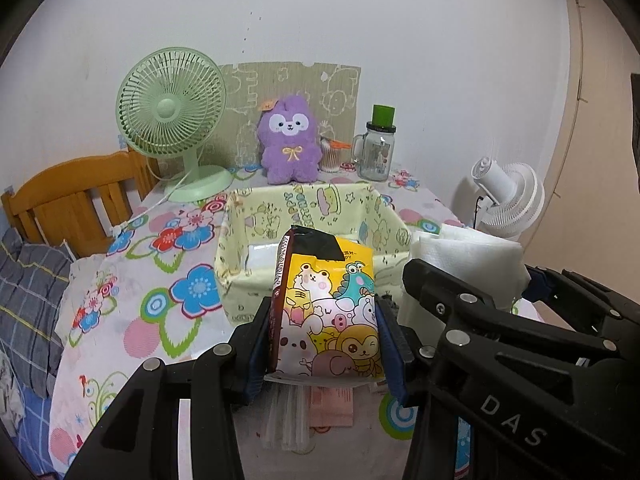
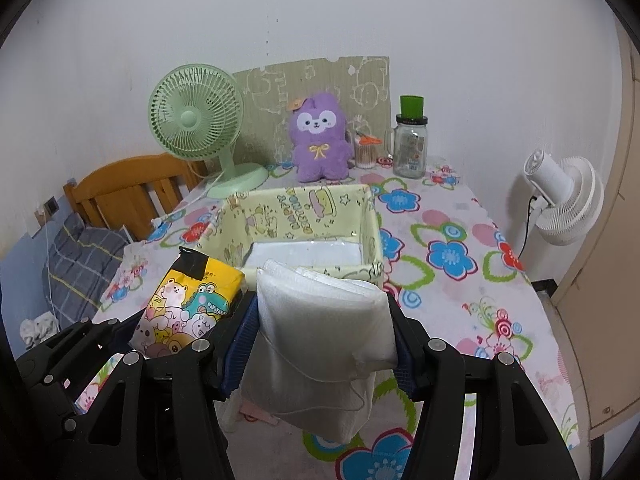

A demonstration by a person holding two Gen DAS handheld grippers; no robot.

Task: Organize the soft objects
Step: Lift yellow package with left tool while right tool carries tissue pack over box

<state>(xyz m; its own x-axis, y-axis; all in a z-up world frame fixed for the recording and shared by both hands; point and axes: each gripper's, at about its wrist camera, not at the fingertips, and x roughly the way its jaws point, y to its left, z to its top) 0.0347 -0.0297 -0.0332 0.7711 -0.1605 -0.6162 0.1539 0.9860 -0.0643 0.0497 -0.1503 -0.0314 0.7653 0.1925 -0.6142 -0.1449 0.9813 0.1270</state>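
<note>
My left gripper [image 1: 325,344] is shut on a yellow tissue pack [image 1: 326,312] printed with cartoon animals, held upright above the table. My right gripper [image 2: 324,336] is shut on a white soft pack [image 2: 320,328] in clear wrap, whose lower end droops below the fingers. Both packs hang just in front of a pale yellow fabric basket [image 1: 240,264] [image 2: 372,240], which holds a flat white item [image 2: 304,254] on its bottom. In the right wrist view the yellow pack [image 2: 188,304] shows at the left. The white pack [image 1: 464,256] appears at the right of the left wrist view.
A floral cloth [image 2: 460,280] covers the table. At the back stand a green fan [image 1: 172,120], a purple plush toy [image 1: 289,144], a cotton-swab cup [image 1: 330,156] and a glass jar with a green lid [image 1: 378,148]. A white fan [image 2: 568,196] stands off the right edge, a wooden headboard [image 1: 68,196] at left.
</note>
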